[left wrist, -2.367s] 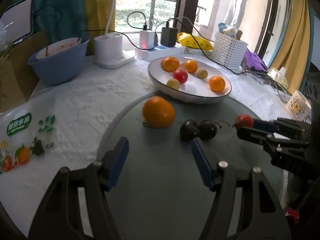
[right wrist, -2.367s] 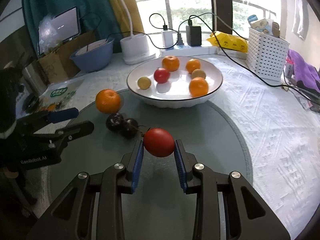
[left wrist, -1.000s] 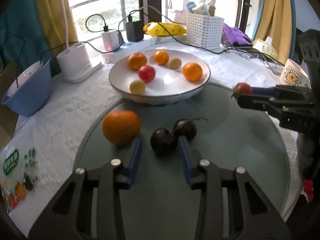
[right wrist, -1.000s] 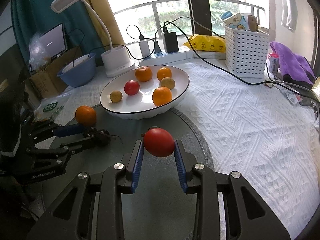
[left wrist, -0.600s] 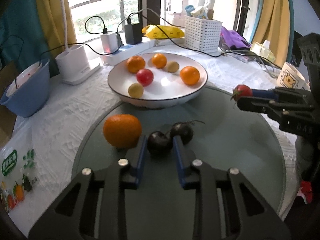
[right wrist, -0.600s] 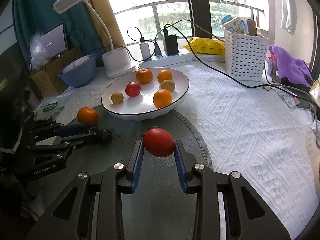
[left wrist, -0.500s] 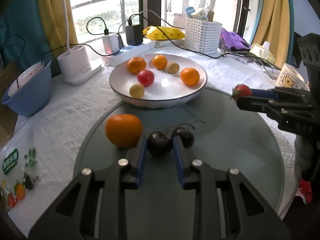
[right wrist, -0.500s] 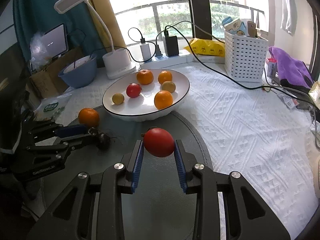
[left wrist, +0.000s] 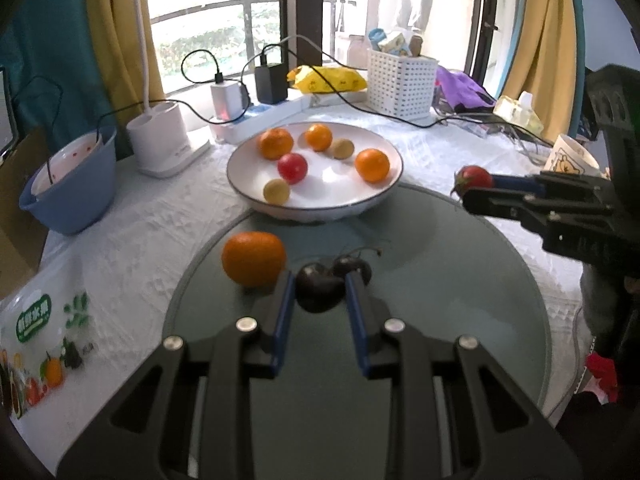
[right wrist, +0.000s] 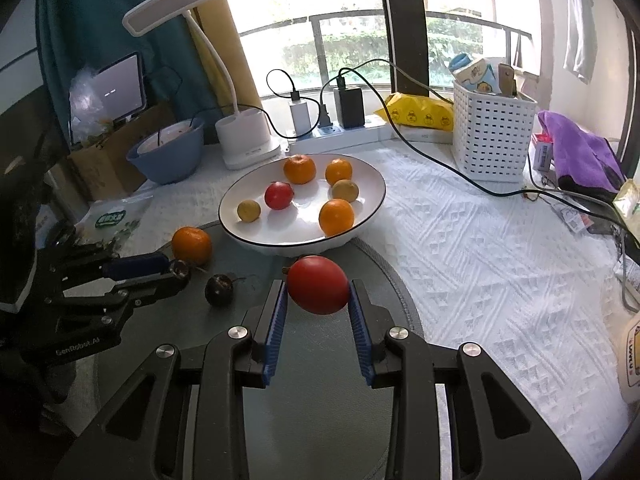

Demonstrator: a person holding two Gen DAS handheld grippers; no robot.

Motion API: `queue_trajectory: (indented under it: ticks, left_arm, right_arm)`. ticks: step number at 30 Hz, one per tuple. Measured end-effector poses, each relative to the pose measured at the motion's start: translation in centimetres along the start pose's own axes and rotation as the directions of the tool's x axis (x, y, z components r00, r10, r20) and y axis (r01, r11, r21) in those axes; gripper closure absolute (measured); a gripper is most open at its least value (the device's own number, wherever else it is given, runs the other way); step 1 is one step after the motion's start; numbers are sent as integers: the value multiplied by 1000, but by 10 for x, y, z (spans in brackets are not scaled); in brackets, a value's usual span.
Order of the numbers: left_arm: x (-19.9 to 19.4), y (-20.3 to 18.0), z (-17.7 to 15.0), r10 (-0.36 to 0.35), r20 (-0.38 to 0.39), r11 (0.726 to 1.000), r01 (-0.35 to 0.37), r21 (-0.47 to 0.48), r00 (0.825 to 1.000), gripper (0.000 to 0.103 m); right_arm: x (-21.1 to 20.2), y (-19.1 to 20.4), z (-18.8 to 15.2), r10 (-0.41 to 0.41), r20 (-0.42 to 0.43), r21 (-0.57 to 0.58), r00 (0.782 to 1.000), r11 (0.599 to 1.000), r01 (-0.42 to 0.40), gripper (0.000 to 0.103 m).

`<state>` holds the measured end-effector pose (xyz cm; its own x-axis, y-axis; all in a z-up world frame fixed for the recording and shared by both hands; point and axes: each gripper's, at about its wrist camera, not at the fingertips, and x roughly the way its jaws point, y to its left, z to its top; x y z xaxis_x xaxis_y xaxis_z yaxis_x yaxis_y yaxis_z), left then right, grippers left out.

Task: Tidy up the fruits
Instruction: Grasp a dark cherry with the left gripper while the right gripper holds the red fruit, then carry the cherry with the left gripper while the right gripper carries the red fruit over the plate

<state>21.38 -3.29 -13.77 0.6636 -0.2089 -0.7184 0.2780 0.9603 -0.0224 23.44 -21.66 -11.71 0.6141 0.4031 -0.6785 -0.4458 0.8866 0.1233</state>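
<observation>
**Left gripper** point(left wrist: 320, 300): jaws had just closed and were clamped on one dark cherry point(left wrist: 319, 293). A second earlier they stood apart on either side of it. The cherry sat at the jaw tips, low over the grey glass disc point(left wrist: 460, 300) of the tabletop; whether it had left the glass could not be told.

**Second dark cherry** point(right wrist: 219, 289): lay alone on the disc, just beside the clamped one and now apart from it, where before the pair sat together.

**Loose orange** point(left wrist: 253, 257): rested on the disc just left of the left gripper, unmoved.

**Right gripper** point(right wrist: 318, 304): jaws were clamped on a red tomato point(right wrist: 318, 290), held above the disc near the bowl's near rim, as in the earlier views.

**White bowl** point(right wrist: 372, 204): held three oranges, a red fruit and two small yellowish fruits; same contents as before.

**Task reading**: both grippers carried fruit, neither yet over the bowl. The fresh grip on the cherry probably readied it for delivery there, leaving one cherry and the orange to collect.
</observation>
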Motion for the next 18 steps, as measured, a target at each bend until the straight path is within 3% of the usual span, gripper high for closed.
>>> queue_trajectory:
  ticks: [14,18]
  left_arm:
    - [6,7,-23,65,-32,997,-65,-27,997,74]
    - [15,12,-23,53,-49,997,-55,-46,997,61]
  right_arm:
    - [-2,6,-8,13,-12,-4,1000,1000,-14,69]
    - [-2,5,-7,10,-10,-3,1000,1000,-10,69]
